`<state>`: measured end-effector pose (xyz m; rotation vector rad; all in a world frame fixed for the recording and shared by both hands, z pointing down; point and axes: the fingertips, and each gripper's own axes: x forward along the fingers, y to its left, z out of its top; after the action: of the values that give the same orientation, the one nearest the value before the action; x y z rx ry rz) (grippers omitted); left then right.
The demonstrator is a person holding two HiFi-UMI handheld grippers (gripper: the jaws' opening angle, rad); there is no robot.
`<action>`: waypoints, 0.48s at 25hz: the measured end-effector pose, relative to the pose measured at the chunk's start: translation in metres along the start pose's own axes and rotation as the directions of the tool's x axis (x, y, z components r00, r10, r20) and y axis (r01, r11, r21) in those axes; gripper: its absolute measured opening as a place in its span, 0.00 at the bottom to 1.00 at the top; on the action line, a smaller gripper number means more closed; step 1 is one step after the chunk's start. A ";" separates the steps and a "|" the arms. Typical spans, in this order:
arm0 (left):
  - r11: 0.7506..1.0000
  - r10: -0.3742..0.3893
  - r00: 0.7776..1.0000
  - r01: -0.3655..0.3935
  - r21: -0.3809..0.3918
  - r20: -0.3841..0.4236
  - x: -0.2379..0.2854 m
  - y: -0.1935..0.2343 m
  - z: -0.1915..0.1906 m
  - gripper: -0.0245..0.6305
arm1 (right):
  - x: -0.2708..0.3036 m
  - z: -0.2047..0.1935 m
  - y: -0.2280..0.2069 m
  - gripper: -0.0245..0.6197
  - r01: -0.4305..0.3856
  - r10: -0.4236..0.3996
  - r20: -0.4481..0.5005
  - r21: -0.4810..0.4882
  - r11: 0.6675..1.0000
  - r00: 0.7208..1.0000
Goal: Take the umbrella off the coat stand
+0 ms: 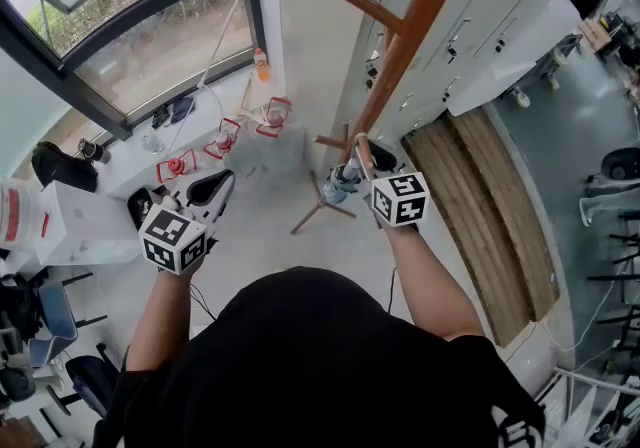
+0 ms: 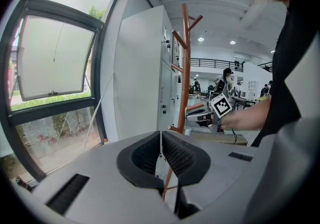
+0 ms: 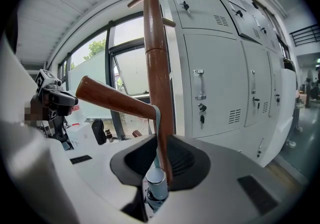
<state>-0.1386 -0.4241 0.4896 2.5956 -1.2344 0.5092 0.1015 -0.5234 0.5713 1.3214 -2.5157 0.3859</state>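
Observation:
The wooden coat stand (image 1: 400, 46) rises from its feet (image 1: 322, 208) on the floor; in the right gripper view its pole (image 3: 156, 68) fills the middle. A small folded umbrella (image 3: 156, 187), grey with a pale cap, hangs by its strap (image 3: 155, 118) from a low peg (image 3: 112, 98). My right gripper (image 3: 159, 170) is shut on the umbrella right against the pole; from the head view it is the right gripper (image 1: 358, 164) beside the umbrella (image 1: 340, 182). My left gripper (image 1: 214, 188) is held off to the left, pads together and holding nothing (image 2: 160, 155).
White lockers (image 1: 470, 26) stand right behind the stand. A wooden board (image 1: 490, 206) lies on the floor to the right. Red-framed items (image 1: 225, 136) and an orange bottle (image 1: 261, 64) sit under the window (image 1: 130, 26). A white box (image 1: 80, 221) is at far left.

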 end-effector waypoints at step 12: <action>1.000 -0.001 1.000 0.001 -0.006 -0.003 -0.002 0.002 -0.003 0.09 | 0.001 0.000 -0.002 0.13 0.027 -0.027 0.002 -0.013 1.000 1.000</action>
<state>-0.1417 -0.4230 0.4918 2.5890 -1.2319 0.5085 0.1028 -0.5254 0.5720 1.3504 -2.4951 0.3618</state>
